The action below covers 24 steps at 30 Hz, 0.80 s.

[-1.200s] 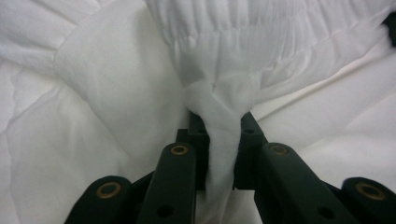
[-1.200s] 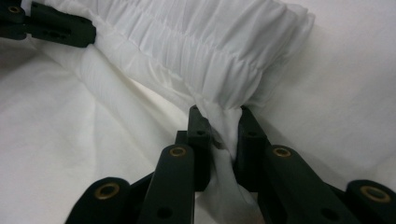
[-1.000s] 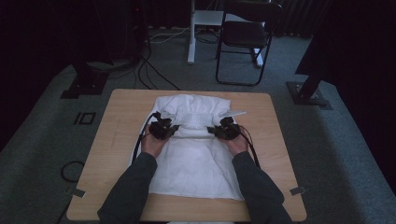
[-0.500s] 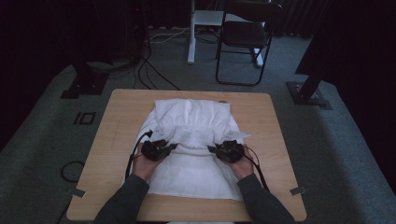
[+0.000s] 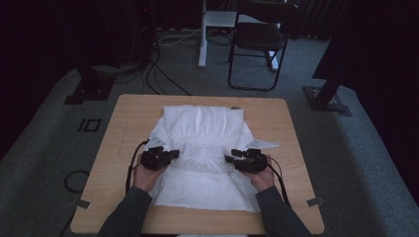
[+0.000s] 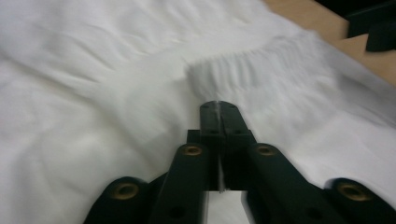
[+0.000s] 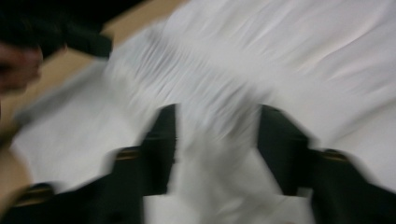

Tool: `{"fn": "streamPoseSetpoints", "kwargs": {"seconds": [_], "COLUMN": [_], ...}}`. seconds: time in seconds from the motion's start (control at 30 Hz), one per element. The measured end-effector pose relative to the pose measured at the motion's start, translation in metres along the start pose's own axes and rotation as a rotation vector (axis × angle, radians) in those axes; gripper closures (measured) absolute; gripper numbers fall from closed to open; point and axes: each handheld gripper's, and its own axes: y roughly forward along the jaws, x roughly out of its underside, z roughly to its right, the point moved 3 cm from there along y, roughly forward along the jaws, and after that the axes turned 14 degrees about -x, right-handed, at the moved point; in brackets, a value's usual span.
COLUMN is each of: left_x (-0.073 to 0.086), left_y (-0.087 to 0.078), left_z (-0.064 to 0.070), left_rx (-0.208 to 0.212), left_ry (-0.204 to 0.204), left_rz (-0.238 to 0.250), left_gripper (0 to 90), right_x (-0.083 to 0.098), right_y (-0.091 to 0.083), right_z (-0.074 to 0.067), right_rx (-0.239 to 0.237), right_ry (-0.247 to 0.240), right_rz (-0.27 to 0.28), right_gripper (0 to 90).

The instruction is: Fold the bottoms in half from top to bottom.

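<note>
A white garment (image 5: pixel 202 128) lies spread on the wooden table (image 5: pixel 123 128), with a gathered band (image 5: pixel 205 150) folded across its middle. My left gripper (image 5: pixel 174 154) rests on the garment's left side. In the left gripper view its jaws (image 6: pixel 219 106) are pressed together, with a thin sliver of white cloth between them. My right gripper (image 5: pixel 228 158) sits on the garment's right side, pointing inward. The right gripper view is blurred, but this gripper (image 7: pixel 217 116) stands open with gathered cloth (image 7: pixel 210 88) lying between its fingers.
A black chair (image 5: pixel 259 39) and a white stand (image 5: pixel 205 29) are on the carpet beyond the table. Cables (image 5: pixel 158 74) run over the floor at the far left. Bare wood shows on both sides of the garment.
Both grippers came toward the person, drawing the garment's gathered band down over its middle. They have hardly shifted over the last half second.
</note>
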Motion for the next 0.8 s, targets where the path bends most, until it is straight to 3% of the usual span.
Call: {"fn": "streamPoseSetpoints", "kwargs": {"seconds": [0.07, 0.13, 0.2, 0.23, 0.33, 0.4, 0.5, 0.57, 0.63, 0.7, 0.8], "left_x": [-0.006, -0.008, -0.006, -0.004, 0.003, 0.006, 0.011, 0.018, 0.025, 0.029, 0.03], "left_y": [0.015, 0.033, 0.05, 0.058, 0.067, 0.061, 0.045, 0.031, 0.024, 0.019, 0.021], "left_z": [-0.003, -0.004, -0.002, -0.001, 0.006, 0.01, 0.02, 0.031, 0.036, 0.036, 0.031], "left_rx": [-0.014, -0.03, -0.031, -0.021, -0.002, 0.022, 0.061, 0.127, 0.143, 0.141, 0.127], "left_ry": [-0.021, -0.032, -0.029, -0.025, 0.004, 0.001, 0.042, 0.09, 0.13, 0.123, 0.098], "left_rz": [-0.036, -0.092, -0.145, -0.165, -0.181, -0.162, -0.126, -0.102, -0.098, -0.09, -0.097], "left_gripper": [90.0, 90.0, 90.0, 90.0, 88.4, 87.4, 85.0, 83.3, 79.7, 76.3, 74.3], "right_x": [-0.005, -0.006, -0.001, 0.002, 0.011, 0.015, 0.016, 0.019, 0.023, 0.025, 0.019], "right_y": [0.003, 0.014, 0.031, 0.039, 0.054, 0.054, 0.042, 0.034, 0.028, 0.022, 0.017], "right_z": [0.012, 0.028, 0.042, 0.047, 0.052, 0.049, 0.037, 0.023, 0.009, 0.0, -0.004], "right_rx": [0.06, 0.106, 0.155, 0.163, 0.12, 0.1, 0.024, -0.025, -0.065, -0.077, -0.047], "right_ry": [0.03, 0.091, 0.122, 0.134, 0.14, 0.14, 0.113, 0.072, 0.003, -0.041, -0.044], "right_rz": [-0.013, -0.055, -0.126, -0.157, -0.201, -0.203, -0.171, -0.159, -0.173, -0.172, -0.119], "right_gripper": [77.0, 79.2, 77.8, 76.5, 74.6, 73.8, 71.5, 70.5, 66.7, 65.1, 64.4]}}
